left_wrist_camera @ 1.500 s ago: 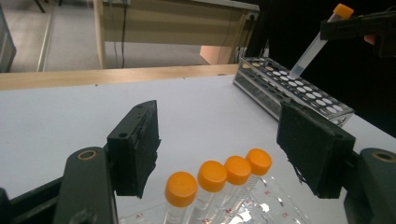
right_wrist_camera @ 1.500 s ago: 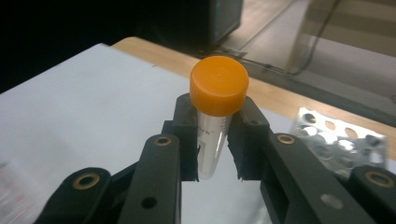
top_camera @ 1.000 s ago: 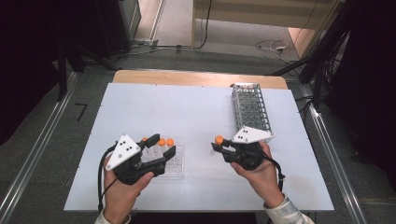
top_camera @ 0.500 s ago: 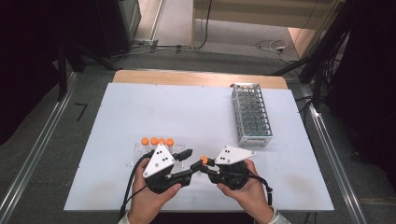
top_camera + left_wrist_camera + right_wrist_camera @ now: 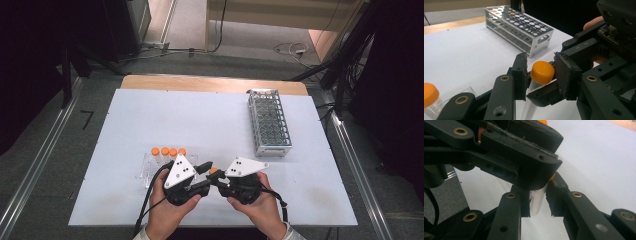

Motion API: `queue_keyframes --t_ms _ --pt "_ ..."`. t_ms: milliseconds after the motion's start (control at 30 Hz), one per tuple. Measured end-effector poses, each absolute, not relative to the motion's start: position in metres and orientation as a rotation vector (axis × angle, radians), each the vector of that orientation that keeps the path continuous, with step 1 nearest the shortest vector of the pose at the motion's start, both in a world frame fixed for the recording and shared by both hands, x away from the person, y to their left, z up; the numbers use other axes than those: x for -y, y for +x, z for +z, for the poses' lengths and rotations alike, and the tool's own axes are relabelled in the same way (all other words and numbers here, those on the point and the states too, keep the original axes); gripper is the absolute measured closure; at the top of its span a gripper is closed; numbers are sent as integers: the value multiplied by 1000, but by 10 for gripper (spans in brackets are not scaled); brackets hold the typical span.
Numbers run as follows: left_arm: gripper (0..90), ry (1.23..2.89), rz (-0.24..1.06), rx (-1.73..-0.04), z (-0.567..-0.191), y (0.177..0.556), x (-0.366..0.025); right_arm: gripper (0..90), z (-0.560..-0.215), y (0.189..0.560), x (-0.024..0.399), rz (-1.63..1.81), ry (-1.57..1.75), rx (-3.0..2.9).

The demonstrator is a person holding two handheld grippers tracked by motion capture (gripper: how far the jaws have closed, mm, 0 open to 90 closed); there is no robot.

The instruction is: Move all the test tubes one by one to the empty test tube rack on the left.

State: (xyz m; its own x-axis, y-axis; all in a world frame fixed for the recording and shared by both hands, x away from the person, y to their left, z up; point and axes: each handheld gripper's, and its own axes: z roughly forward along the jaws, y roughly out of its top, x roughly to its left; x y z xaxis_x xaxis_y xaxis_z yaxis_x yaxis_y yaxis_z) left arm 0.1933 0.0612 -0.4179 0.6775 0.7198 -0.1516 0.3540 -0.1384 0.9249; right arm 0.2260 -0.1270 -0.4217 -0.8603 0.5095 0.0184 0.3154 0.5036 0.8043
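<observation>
So the right gripper [image 5: 537,205] has a clear tube [image 5: 537,201] pinched tight by the body between its jaws, held just above the white table [image 5: 200,120] near the person's edge. The left gripper [image 5: 540,75] sits right up against it — its jaws have just been closing in around the tube's orange cap [image 5: 542,72]. In the left gripper view there's still a sliver of gap on each side of the cap, so I'd say they bracket it and aren't really clamped on it yet.

Things I could see going sideways:

- The left jaws look a bit off-centre on the cap. If they bite on the edge instead of square across it, the cap probably squirts out or gets cocked.
- The two grippers are crowded nose to nose. Any twist to unscrew could knock jaw against jaw and lever the tube out of the right-hand grip.
- The tube is smooth plastic, so if the cap is stiff the body may just spin in the right jaws.
- A dropped tube would likely roll into the other tubes [image 5: 167,151] lying just to the left. The metal rack [image 5: 270,122] is well apart, so no worries there.
</observation>
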Motion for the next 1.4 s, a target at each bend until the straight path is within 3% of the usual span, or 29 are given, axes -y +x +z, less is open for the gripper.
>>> queue_keyframes --t_ms 167,400,633,733,1400 --pt "688 1745 394 -864 -418 193 -61 720 -422 225 127 1284 704 -2526" --pt "703 1738 381 -859 -417 193 -63 713 -422 224 127 1293 702 -2528" --pt "706 1689 366 -839 -401 186 -74 382 -417 219 133 1371 689 -2542" --pt "706 1667 368 -839 -394 183 -81 313 -416 215 139 1386 680 -2537" --pt "706 1610 467 -983 -373 184 -160 273 -437 220 161 1358 777 -2553"
